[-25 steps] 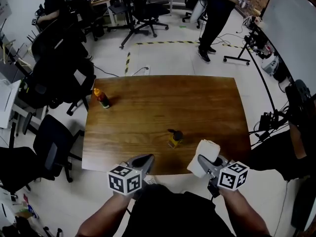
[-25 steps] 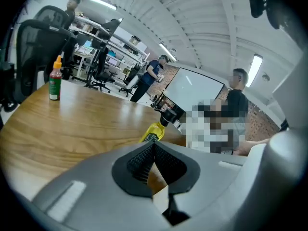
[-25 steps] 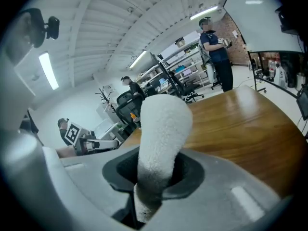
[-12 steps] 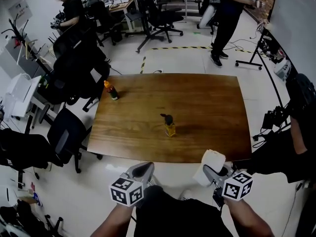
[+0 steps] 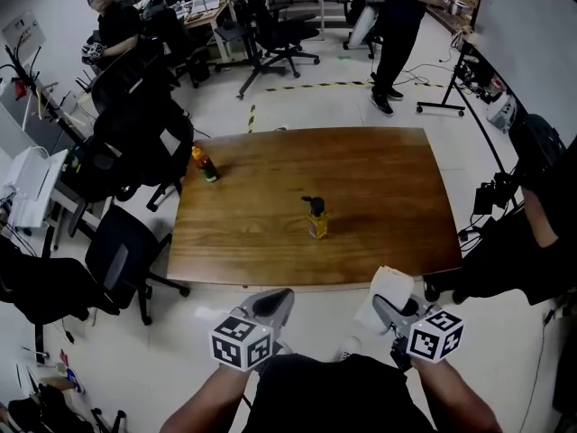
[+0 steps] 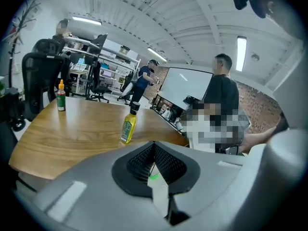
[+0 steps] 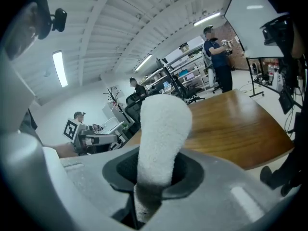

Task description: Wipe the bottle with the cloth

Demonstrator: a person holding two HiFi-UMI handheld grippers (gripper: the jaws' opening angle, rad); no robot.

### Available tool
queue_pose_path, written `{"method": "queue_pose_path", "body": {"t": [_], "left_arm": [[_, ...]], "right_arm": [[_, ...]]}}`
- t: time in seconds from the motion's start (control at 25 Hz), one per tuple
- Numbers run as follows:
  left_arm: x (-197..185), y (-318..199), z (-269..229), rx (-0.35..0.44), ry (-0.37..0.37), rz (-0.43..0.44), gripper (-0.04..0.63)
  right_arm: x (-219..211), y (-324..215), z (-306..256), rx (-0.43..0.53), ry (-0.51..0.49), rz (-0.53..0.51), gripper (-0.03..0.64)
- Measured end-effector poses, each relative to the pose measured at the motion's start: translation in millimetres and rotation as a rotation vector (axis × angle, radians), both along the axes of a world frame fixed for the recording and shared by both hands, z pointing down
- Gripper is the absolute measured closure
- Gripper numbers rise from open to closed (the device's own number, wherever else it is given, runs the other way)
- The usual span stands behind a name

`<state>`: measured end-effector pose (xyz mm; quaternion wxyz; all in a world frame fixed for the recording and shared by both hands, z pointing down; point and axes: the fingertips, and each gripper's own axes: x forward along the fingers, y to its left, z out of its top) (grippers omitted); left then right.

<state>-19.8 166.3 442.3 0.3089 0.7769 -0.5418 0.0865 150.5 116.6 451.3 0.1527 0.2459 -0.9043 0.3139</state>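
— Spotting the yellow bottle (image 5: pixel 316 222) where?
— Standing upright near the middle of the wooden desk (image 5: pixel 388 179), slightly closer to the near edge than to the far one. Capped in black. Touched by neither gripper.
— Gripping anything with the right gripper (image 5: pixel 389 306)?
— Clamped on a white cloth (image 5: pixel 382 289), bunched into a thick roll and sticking up past the jaws. Held off the desk, just outside the near edge, toward the near-right corner.
— Confirmed from the right gripper view?
— Yes: fluffy cloth pinched between both pads, lower end tucked deep into the jaws, top end rounded and free.
— And the left gripper (image 5: pixel 275 302)?
— Clenched tight, pads pressed flat together, nothing caught between them. Hovering just outside the near edge too, left of the other gripper, well apart from the bottle.
— Pointing where?
— Toward the desk, with the yellow bottle ahead and slightly left in the left gripper view.
— Seeing anything else on the desk?
— Only a dark sauce bottle (image 5: pixel 206 164) with an orange cap, upright by the far-left corner, well apart from the yellow one.
— Around the desk?
— Several black office chairs (image 5: pixel 126 246) beside the left edge; people (image 5: pixel 397 16) farther back on the floor.
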Motion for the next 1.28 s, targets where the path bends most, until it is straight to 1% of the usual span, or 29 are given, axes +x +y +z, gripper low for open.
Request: {"method": "queue_pose_path", "body": {"t": [0.08,0.24,0.48,0.92,1.28], "left_arm": [[-6,3,-1,0.007,0.006,0.014,0.578],[-19,14,4,0.001,0.02,0.008,0.578],[-26,27,10,-0.012,0.054,-0.014,0.578],[-28,48,16,-0.037,0.051,-0.027,0.578],[-25,51,13,-0.04,0.044,-0.021,0.578]], "right_arm": [[-9,6,-2,0.003,0.004,0.014,0.537],[-23,23,-5,-0.006,0.014,0.025,0.537],[-24,36,-4,-0.006,0.041,0.024,0.537],[-28,49,0,-0.017,0.053,0.009,0.54],[-31,52,-2,-0.009,0.056,-0.019,0.54]]}}
